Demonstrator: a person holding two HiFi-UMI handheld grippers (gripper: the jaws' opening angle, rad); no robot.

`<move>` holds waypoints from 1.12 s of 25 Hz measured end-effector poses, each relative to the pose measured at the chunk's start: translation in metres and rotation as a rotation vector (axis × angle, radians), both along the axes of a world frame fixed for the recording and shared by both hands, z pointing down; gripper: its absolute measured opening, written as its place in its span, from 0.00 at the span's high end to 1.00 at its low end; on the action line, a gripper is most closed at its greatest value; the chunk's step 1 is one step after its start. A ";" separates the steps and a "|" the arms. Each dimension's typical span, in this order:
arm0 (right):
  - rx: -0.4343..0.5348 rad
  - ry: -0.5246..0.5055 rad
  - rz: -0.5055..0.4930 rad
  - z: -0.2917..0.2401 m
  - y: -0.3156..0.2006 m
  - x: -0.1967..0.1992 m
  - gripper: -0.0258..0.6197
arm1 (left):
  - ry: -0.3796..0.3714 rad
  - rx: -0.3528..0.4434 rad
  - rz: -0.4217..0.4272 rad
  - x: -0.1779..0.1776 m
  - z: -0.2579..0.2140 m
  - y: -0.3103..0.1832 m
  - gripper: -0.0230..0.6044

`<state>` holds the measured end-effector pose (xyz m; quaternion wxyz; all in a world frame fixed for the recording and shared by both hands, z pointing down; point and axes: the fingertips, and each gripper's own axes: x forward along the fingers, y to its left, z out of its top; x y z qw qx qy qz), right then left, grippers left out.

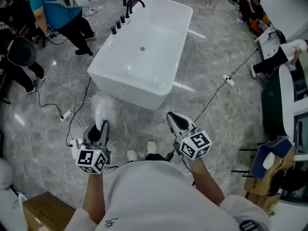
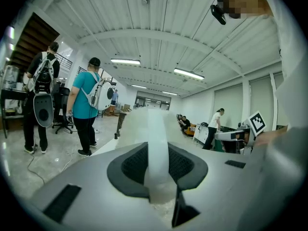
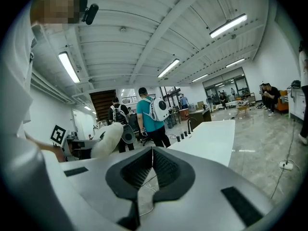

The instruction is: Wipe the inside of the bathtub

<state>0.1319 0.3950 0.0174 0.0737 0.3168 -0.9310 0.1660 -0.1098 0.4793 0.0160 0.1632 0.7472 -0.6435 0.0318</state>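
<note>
A white freestanding bathtub (image 1: pixel 144 47) stands on the grey floor ahead of me, its black taps (image 1: pixel 121 22) at the far left corner. My left gripper (image 1: pixel 102 125) is shut on a white wiping cloth (image 1: pixel 103 110), held up before the tub's near end. In the left gripper view the cloth (image 2: pixel 156 150) runs as a white strip between the black pads. My right gripper (image 1: pixel 176 121) is shut with nothing in it, its pads meeting in the right gripper view (image 3: pixel 152 153). The tub's rim (image 3: pixel 211 136) shows beyond it.
A person in a teal shirt (image 1: pixel 53 6) stands left of the tub; another person (image 1: pixel 21 57) is further left. Black cables (image 1: pixel 72 105) and a white cord with a plug (image 1: pixel 228 80) lie on the floor. A cardboard box (image 1: pixel 45 211) sits at my left. People sit at the far right (image 1: pixel 255 11).
</note>
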 end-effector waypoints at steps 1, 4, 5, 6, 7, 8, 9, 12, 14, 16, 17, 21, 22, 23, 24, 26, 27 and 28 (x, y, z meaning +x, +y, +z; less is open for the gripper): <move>-0.006 -0.004 -0.001 0.001 -0.001 0.002 0.93 | 0.000 -0.001 0.003 0.002 0.000 -0.001 0.81; -0.022 -0.012 -0.004 0.004 -0.005 0.005 0.93 | -0.007 -0.004 0.004 0.009 0.000 -0.004 0.81; -0.025 -0.012 -0.007 0.005 -0.007 0.007 0.93 | -0.008 -0.005 0.004 0.011 0.000 -0.005 0.81; -0.027 -0.012 -0.010 0.006 -0.009 0.009 0.93 | -0.008 -0.007 0.003 0.014 0.000 -0.007 0.81; -0.027 -0.013 -0.014 0.006 -0.011 0.012 0.93 | -0.009 -0.008 0.001 0.018 0.000 -0.009 0.81; -0.027 -0.013 -0.018 0.007 -0.014 0.014 0.93 | -0.010 -0.010 0.000 0.021 0.000 -0.012 0.81; -0.027 -0.014 -0.021 0.008 -0.016 0.017 0.93 | -0.012 -0.012 -0.002 0.025 0.001 -0.014 0.81; -0.030 -0.021 -0.031 0.011 -0.022 0.027 0.93 | -0.021 -0.020 -0.009 0.035 0.003 -0.019 0.81; -0.033 -0.024 -0.039 0.015 -0.026 0.032 0.93 | -0.027 -0.022 -0.017 0.040 0.004 -0.022 0.81; -0.039 -0.026 -0.047 0.019 -0.031 0.036 0.93 | -0.030 -0.028 -0.030 0.044 0.007 -0.024 0.81; -0.043 -0.027 -0.050 0.022 -0.034 0.038 0.93 | -0.031 -0.033 -0.036 0.046 0.009 -0.025 0.81; -0.054 -0.017 -0.070 0.030 -0.037 0.048 0.93 | -0.033 -0.060 -0.056 0.055 0.016 -0.025 0.81; -0.058 -0.014 -0.075 0.033 -0.038 0.051 0.93 | -0.033 -0.065 -0.060 0.057 0.017 -0.025 0.81; -0.064 -0.013 -0.078 0.035 -0.040 0.053 0.93 | -0.035 -0.071 -0.063 0.059 0.018 -0.026 0.81; -0.069 -0.014 -0.080 0.037 -0.041 0.055 0.93 | -0.037 -0.075 -0.067 0.059 0.018 -0.027 0.81; -0.077 -0.020 -0.082 0.040 -0.044 0.057 0.93 | -0.048 -0.080 -0.072 0.059 0.017 -0.029 0.81; -0.079 -0.023 -0.083 0.041 -0.046 0.058 0.93 | -0.056 -0.081 -0.074 0.058 0.016 -0.030 0.81; -0.080 -0.026 -0.084 0.041 -0.047 0.058 0.93 | -0.064 -0.082 -0.075 0.056 0.016 -0.032 0.81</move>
